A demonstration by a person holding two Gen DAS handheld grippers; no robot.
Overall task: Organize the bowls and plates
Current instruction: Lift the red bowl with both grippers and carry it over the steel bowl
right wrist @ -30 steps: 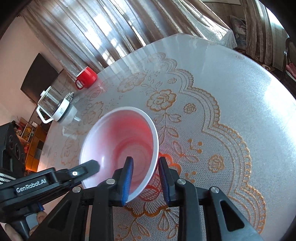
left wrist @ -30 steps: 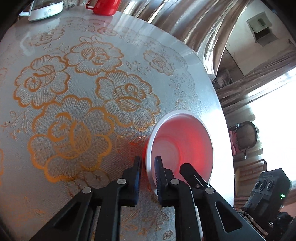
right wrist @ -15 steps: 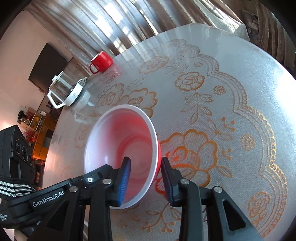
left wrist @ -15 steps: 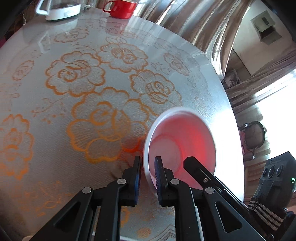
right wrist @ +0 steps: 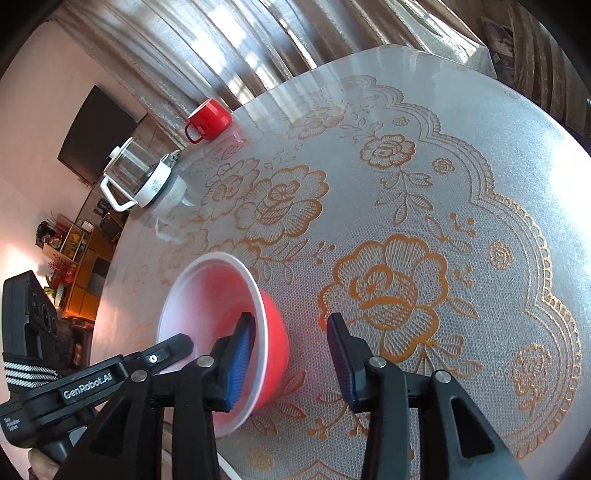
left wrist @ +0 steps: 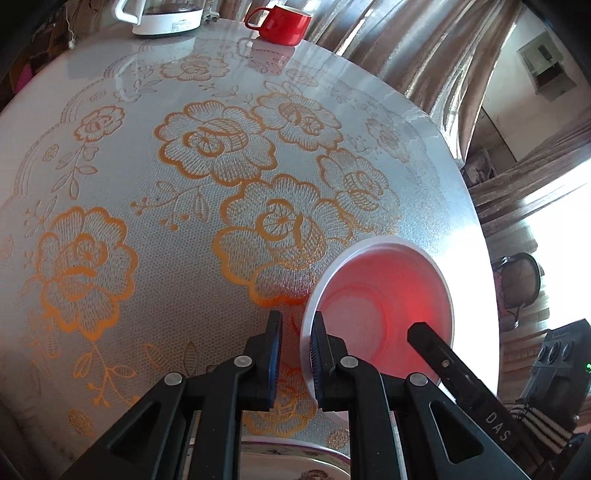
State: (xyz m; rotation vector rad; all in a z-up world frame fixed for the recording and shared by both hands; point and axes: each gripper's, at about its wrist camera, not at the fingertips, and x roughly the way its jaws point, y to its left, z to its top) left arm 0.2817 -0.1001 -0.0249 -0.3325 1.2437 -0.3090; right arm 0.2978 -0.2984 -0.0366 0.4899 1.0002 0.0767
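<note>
A red bowl with a white inside (left wrist: 384, 302) (right wrist: 218, 317) is held tilted just above the table's near edge. My left gripper (left wrist: 295, 354) is shut on its left rim, one finger inside and one outside. My right gripper (right wrist: 291, 354) is open; its jaws straddle the bowl's right rim without pinching it, and one finger (left wrist: 436, 354) shows inside the bowl in the left wrist view. The rim of a patterned plate (left wrist: 295, 454) shows on the table below the left gripper, mostly hidden by it.
The round table has a lace cloth with orange roses (left wrist: 221, 155) (right wrist: 399, 288). A red mug (left wrist: 277, 22) (right wrist: 210, 118) and a glass kettle on a white base (left wrist: 162, 18) (right wrist: 140, 181) stand at the far edge. Curtains hang behind.
My right gripper has opened and let go of the bowl's rim. Both grippers and the bowl have drawn back toward the near edge; the plate rim has come into the left wrist view.
</note>
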